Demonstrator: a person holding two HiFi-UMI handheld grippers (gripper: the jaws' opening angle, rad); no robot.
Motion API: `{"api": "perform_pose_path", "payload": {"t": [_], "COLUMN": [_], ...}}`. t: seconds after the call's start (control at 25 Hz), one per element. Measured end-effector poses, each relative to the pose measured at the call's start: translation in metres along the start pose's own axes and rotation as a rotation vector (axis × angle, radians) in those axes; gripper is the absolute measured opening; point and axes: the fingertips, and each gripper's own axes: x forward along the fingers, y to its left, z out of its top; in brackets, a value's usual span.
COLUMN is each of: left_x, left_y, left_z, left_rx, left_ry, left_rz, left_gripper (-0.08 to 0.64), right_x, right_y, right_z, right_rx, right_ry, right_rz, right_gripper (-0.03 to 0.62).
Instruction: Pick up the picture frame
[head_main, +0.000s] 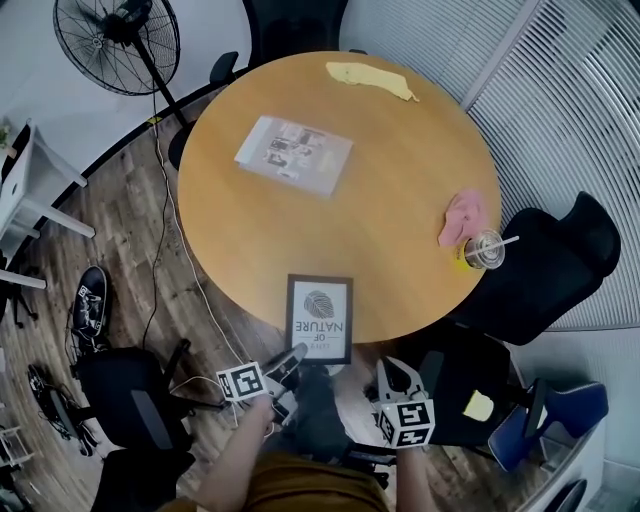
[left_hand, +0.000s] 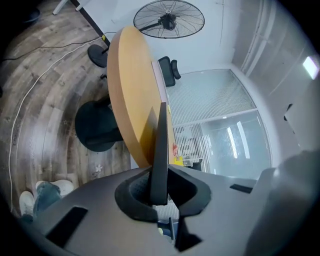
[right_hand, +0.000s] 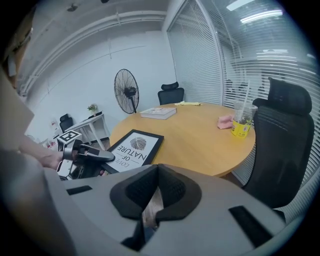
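Observation:
The black picture frame (head_main: 318, 318), with a leaf print and lettering, lies flat at the near edge of the round wooden table (head_main: 400, 190) and overhangs it a little. My left gripper (head_main: 292, 357) is shut on the frame's near left corner. In the left gripper view the frame (left_hand: 160, 145) shows edge-on, clamped between the pads of that gripper (left_hand: 159, 192). My right gripper (head_main: 388, 372) hangs below the table's edge to the right of the frame, shut and holding nothing. The right gripper view shows its jaws (right_hand: 157, 172) closed, the frame (right_hand: 134, 146) and the left gripper (right_hand: 100, 156) beyond.
A plastic-wrapped booklet (head_main: 294, 154) lies mid-table, a yellow cloth (head_main: 368, 78) at the far edge, a pink cloth (head_main: 464, 215) and a cup with a straw (head_main: 484, 249) at the right. Black chairs (head_main: 545, 265) stand around. A floor fan (head_main: 118, 40) and cables are at the left.

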Motion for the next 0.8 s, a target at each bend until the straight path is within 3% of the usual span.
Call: {"api": "perform_pose_path", "payload": {"t": [0.12,0.24,0.28,0.4,0.48,0.8], "left_x": [-0.003,-0.001,-0.002,-0.008,-0.009,-0.008], "left_y": [-0.006,-0.027,-0.029,-0.020,-0.024,-0.057], "left_z": [0.004,0.004,0.005,0.012,0.012,0.006], "left_rx": [0.026,-0.078,-0.075,0.080,0.103,0.030], "left_ry": [-0.016,-0.048,-0.051,-0.021,-0.018,-0.039], "left_rz": [0.010,-0.069,-0.069,0.035,0.036,-0.088], "left_gripper": [0.055,0.052,0.052,0.051,0.051,0.051], "right_x": [-0.007,-0.015,-0.018,-0.025,-0.029,-0.043], "right_y": [-0.001,-0.003,-0.004,-0.006,-0.004,0.003], "right_z": [0.002,0.002,0.002,0.006,0.010,0.020], "right_rx": [0.009,0.018,0.021,0.024,0.021,0.006], "right_ry": [-0.016,-0.028,-0.032,-0.049,-0.060,-0.103], "right_rz": [-0.007,-0.026,-0.034,-0.051,-0.055,-0.068], "right_gripper": [0.012,0.013,0.012,0.013,0.012,0.012]}}
